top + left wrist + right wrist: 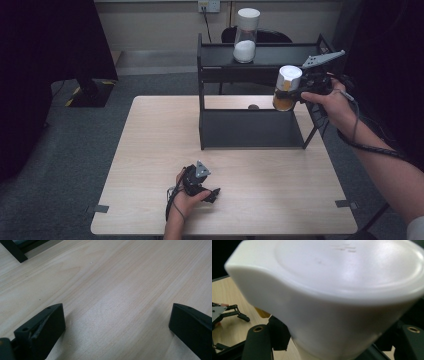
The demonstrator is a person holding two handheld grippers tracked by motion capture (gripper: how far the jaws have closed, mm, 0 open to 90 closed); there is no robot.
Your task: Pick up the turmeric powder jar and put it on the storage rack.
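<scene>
In the high view, the right gripper (299,89) at upper right is clamped on a white-lidded jar (286,88) of orange contents, held tilted in front of the black shelf (251,128); a second jar (246,35) stands on the shelf's top level. At lower centre the left gripper (209,192) rests on the bench (150,165). In the left gripper view, its jaws stand wide apart over bare wood. In the right gripper view, the jar's white lid (332,287) looms between the jaws, with the left gripper (227,312) at the left edge.

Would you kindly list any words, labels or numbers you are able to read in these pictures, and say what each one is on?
None can be read.
White lid of the jar in the right tool: faint raised marks near its top edge, too blurred to read.
Wall socket: too small to tell any marking.
</scene>
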